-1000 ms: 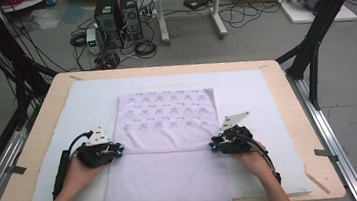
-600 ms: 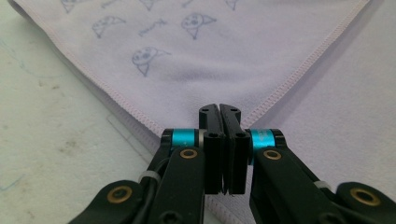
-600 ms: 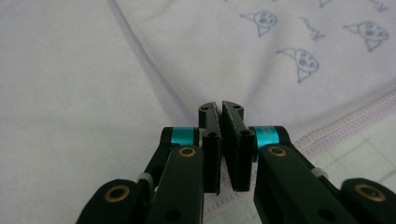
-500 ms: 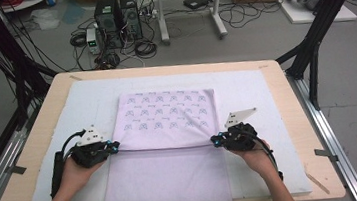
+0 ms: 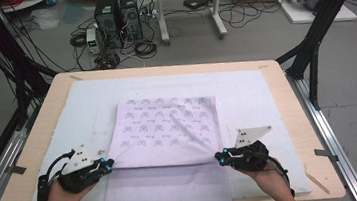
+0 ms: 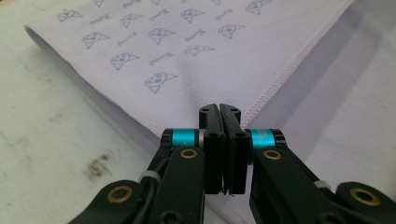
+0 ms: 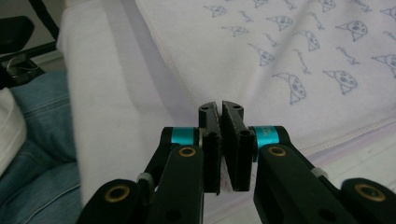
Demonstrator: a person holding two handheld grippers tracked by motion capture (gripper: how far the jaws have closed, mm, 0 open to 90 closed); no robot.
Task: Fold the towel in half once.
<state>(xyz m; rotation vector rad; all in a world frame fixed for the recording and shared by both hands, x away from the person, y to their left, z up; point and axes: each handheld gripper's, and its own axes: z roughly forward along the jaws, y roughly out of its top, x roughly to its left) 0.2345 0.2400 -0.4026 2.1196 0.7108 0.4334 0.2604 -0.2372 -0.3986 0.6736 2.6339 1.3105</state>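
Note:
A lilac cloth (image 5: 164, 127) printed with small blue figures lies folded on the white mat (image 5: 87, 115). Its plain lower layer (image 5: 166, 195) hangs over the table's near edge. My left gripper (image 5: 110, 161) is shut on the printed layer's near left corner, and my right gripper (image 5: 218, 155) is shut on its near right corner. Both corners are raised off the layer below and the hem between them is stretched. In the left gripper view the jaws (image 6: 219, 109) meet on the hemmed corner of the cloth (image 6: 177, 46). In the right gripper view the jaws (image 7: 220, 107) pinch the cloth (image 7: 289, 56) edge.
The wooden table (image 5: 274, 75) shows bare strips around the mat. Black frame legs (image 5: 312, 51) stand at both sides. Computer towers (image 5: 117, 16) and cables lie on the floor beyond. Blue jeans (image 7: 37, 140) of the person show beside the hanging cloth.
Both grippers have come toward the near edge and risen a little, drawing the printed layer's near corners with them. The hem between them is now taut.

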